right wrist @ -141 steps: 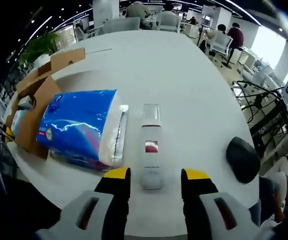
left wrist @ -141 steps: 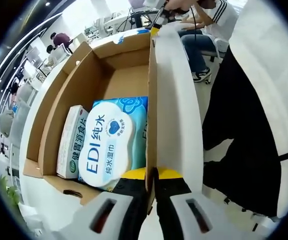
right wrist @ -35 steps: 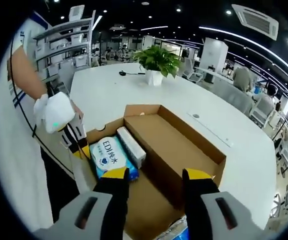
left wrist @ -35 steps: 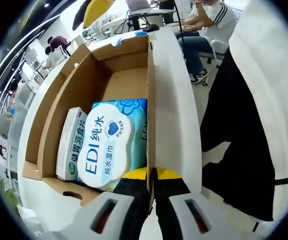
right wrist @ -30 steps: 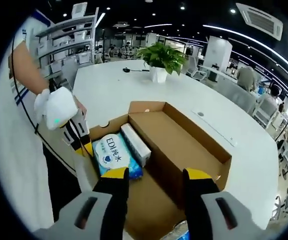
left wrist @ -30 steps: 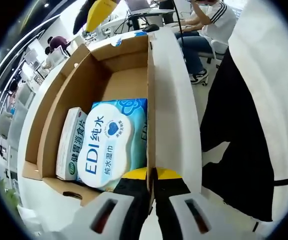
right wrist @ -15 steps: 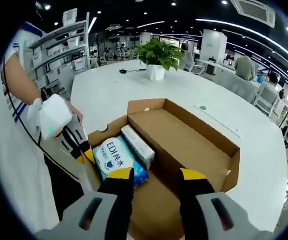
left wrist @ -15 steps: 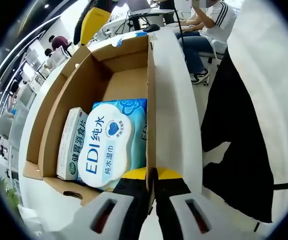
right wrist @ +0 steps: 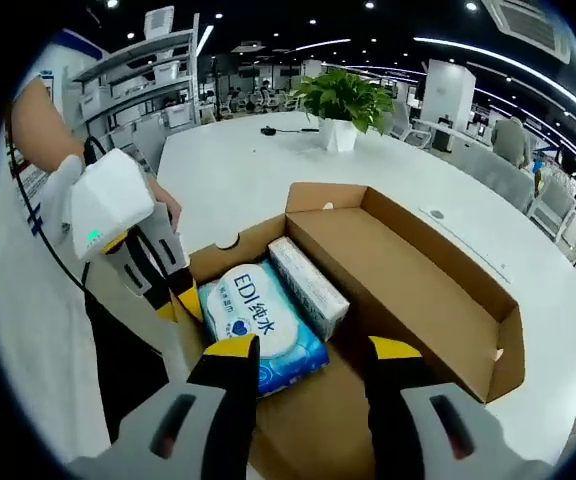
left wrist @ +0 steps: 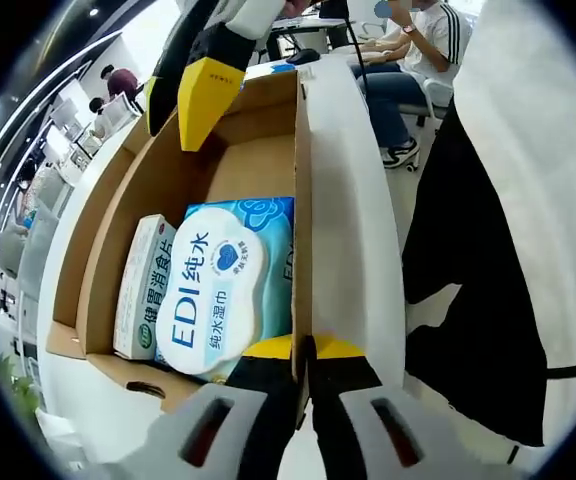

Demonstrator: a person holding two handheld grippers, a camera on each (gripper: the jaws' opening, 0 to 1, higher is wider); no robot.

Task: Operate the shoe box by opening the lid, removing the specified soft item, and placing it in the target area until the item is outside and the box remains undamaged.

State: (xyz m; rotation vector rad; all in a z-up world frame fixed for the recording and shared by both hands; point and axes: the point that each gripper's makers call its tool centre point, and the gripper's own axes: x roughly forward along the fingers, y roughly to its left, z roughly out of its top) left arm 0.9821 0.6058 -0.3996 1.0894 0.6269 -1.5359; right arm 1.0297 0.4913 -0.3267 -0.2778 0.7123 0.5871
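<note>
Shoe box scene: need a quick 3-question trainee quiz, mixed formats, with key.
1. True or false: the left gripper is shut on the box wall.
2. What lies beside the EDI wet wipes pack in the shoe box? A) a slim white carton B) a bottle C) a shoe
3. Fill in: the right gripper hovers ____ over the pack.

Key: 1 true; 2 A, the slim white carton; 3 open.
</note>
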